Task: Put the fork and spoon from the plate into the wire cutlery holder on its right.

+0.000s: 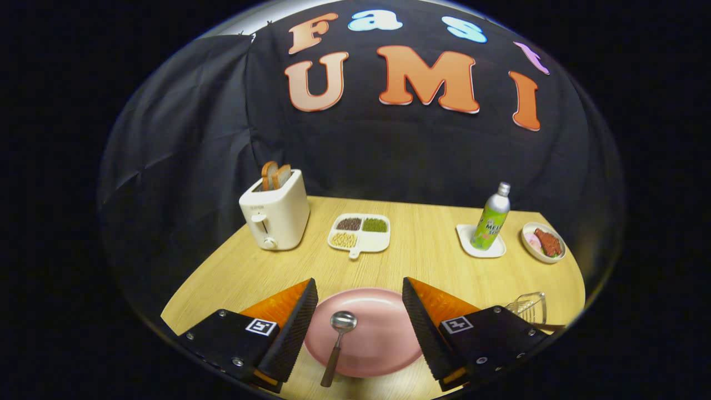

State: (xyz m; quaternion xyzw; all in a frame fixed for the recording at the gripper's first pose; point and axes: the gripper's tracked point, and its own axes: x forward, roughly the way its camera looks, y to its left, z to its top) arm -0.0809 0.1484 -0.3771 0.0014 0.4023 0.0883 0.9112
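A pink plate (383, 311) lies on the wooden table between my two fingers. On it rests a spoon (338, 340) with a silver bowl and a brown handle that reaches over the plate's near rim. My gripper (360, 297) hovers above the plate, open, with the spoon below the gap and nearer the left finger. The wire cutlery holder (529, 306) stands to the plate's right, partly hidden behind the right finger; a dark handle pokes out of it at the table's edge. I see no fork on the plate.
Beyond the plate, a white toaster (276, 214) with two bread slices stands at the far left. A divided white dish (360, 233) of beans sits mid-table. A green bottle (491, 220) stands on a white coaster, and a small food bowl (544, 243) is at the far right.
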